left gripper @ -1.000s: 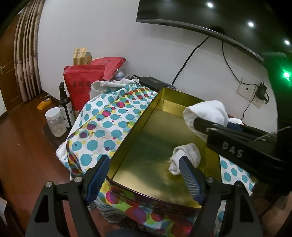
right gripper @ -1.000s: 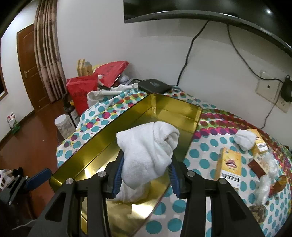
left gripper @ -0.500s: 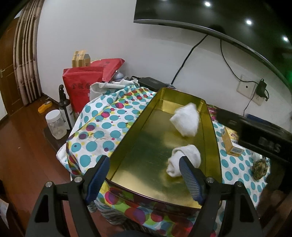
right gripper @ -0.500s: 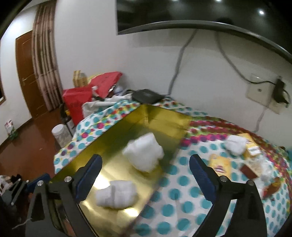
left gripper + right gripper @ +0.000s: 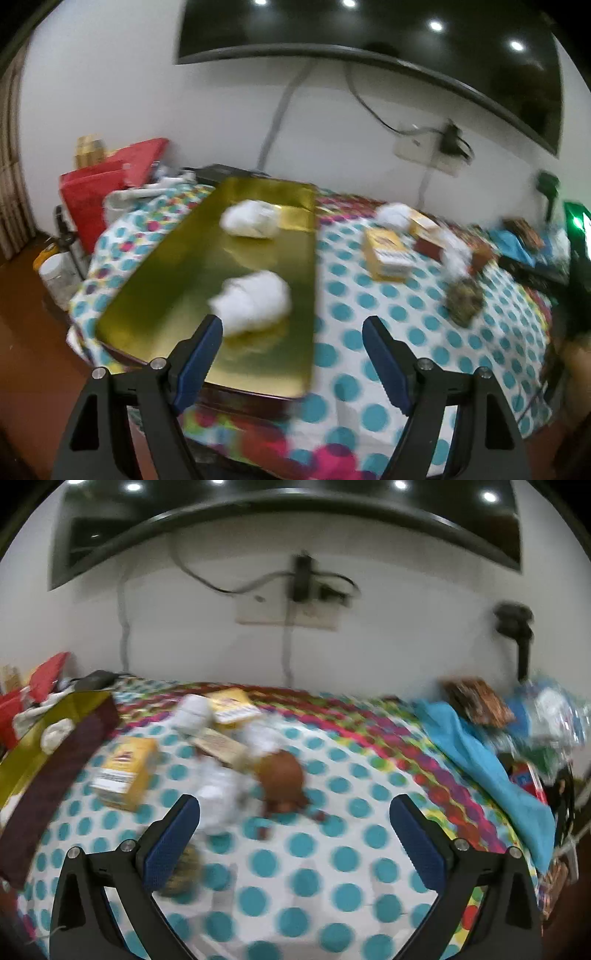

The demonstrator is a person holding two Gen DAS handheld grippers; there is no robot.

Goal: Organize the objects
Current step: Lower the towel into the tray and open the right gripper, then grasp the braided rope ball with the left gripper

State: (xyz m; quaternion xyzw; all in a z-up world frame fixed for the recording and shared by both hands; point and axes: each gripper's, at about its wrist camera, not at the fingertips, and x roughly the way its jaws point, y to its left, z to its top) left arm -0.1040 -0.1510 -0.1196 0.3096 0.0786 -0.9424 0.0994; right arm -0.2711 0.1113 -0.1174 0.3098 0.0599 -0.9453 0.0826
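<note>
Both claws are wide open and hold nothing — left gripper (image 5: pixel 293 332), right gripper (image 5: pixel 295 814). Two white cloths (image 5: pixel 253 301) lie in the gold tray (image 5: pixel 177 266). Next, go slowly — pinch the yellow box (image 5: pixel 123 771) by its sides.

The left gripper (image 5: pixel 293 338) hangs with its blue-padded fingers (image 5: pixel 201 352) spread wide and nothing between them, above the near end of a long, shallow gold metal tray (image 5: pixel 155 291). Two crumpled white cloths lie inside the tray: one (image 5: pixel 255 301) near the gripper, the other (image 5: pixel 251 219) toward the far end. The tray rests on a white tablecloth with teal dots (image 5: pixel 373 354). To its right sit a yellow cardboard box (image 5: pixel 388 253) and a blurred brownish lump (image 5: pixel 465 301). A red bag (image 5: pixel 88 192) stands at far left.
</note>
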